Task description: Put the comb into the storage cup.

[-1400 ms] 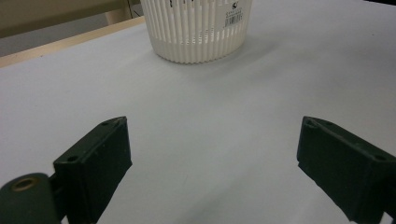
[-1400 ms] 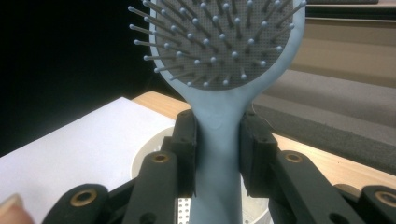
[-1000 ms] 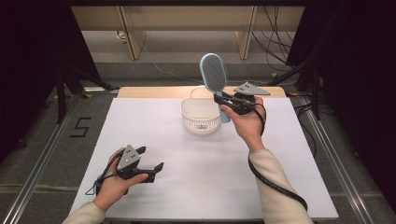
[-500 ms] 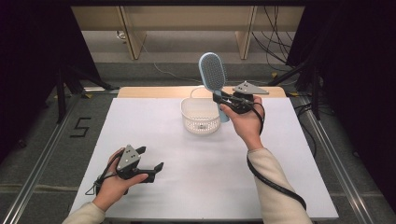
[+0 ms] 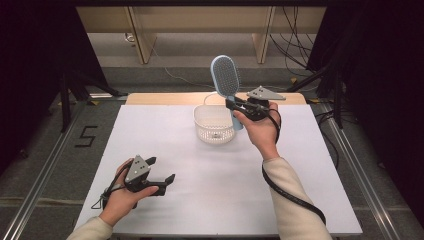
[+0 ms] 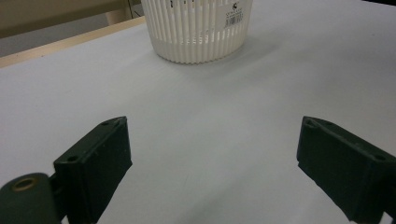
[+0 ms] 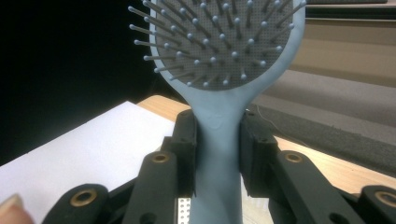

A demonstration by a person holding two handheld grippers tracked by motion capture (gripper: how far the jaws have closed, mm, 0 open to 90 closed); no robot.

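The right gripper (image 5: 234, 104) clamped the blue hairbrush (image 5: 226, 76) upright beside the white basket (image 5: 214, 125), likely for dropping in; the left gripper (image 5: 159, 170), well short of the basket, rested agape and empty.

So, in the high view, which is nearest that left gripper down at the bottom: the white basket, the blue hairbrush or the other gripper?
From the left gripper:
1. White basket, mid-table.
2. Right gripper, beside the basket's right rim.
3. Blue hairbrush, held upright; its head is farthest.

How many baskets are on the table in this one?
1. The white slatted basket stands at the far middle of the table, just left of the hairbrush held upright in the right claw.
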